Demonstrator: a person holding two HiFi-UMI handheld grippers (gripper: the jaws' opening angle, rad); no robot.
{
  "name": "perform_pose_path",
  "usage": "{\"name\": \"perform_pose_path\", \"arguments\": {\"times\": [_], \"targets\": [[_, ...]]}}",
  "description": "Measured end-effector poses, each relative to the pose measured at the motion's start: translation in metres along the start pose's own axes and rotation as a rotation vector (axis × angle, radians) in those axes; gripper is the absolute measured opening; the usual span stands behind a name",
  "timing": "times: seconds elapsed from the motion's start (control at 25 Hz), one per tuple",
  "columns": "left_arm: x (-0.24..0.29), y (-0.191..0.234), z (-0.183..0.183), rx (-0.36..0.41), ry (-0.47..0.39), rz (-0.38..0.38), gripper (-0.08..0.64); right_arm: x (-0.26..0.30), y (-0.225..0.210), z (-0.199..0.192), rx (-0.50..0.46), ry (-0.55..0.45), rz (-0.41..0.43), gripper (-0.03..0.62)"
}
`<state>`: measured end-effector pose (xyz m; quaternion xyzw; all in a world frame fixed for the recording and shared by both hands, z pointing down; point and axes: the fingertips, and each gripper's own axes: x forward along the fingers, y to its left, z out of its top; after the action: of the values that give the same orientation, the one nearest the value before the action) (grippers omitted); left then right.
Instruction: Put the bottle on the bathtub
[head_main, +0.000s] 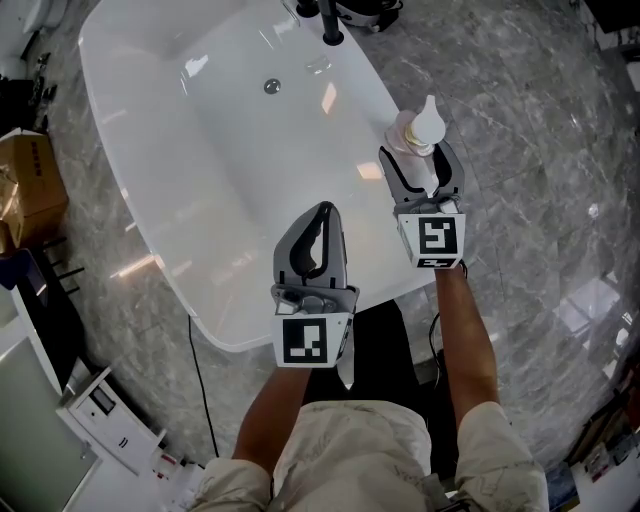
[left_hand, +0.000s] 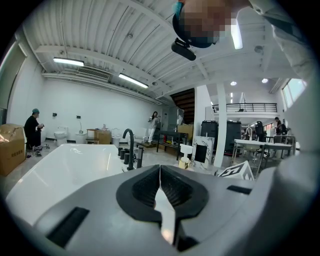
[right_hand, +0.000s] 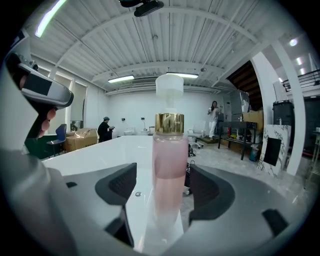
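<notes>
A pink pump bottle (head_main: 420, 130) with a gold collar and a white pump head stands upright on the right rim of the white bathtub (head_main: 385, 265). My right gripper (head_main: 418, 160) is open, with one jaw on each side of the bottle (right_hand: 169, 165) and a gap between each pad and the glass. The left gripper (head_main: 322, 210) hovers over the tub's near rim, shut with nothing in it. In the left gripper view its jaws (left_hand: 160, 172) meet along a thin seam, and the tub (left_hand: 65, 160) lies beyond them.
A black faucet (head_main: 330, 25) stands at the tub's far end, with a drain (head_main: 271, 87) in the basin. A cardboard box (head_main: 30, 185) sits on the marble floor at left. White equipment (head_main: 100, 410) lies at the lower left. People stand far off in the showroom.
</notes>
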<state>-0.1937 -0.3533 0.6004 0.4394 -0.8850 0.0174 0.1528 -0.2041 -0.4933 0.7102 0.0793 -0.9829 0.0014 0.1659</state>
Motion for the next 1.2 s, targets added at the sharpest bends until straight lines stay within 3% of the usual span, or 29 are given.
{"name": "perform_pose_path", "arguments": {"times": [0.36,0.68,1.2], "targets": [[-0.026,0.009,0.015,0.009,-0.025,-0.041,0.006,-0.032,-0.001,0.008,0.025,0.013,-0.103,0.293],[-0.064,0.037,0.040,0.023,-0.060,-0.053,0.006,-0.077,0.027,0.032,0.055,0.013,-0.167,0.293],[-0.153,0.087,0.091,0.035,-0.107,-0.047,0.006,-0.169,0.104,0.126,0.050,-0.066,-0.214,0.293]]}}
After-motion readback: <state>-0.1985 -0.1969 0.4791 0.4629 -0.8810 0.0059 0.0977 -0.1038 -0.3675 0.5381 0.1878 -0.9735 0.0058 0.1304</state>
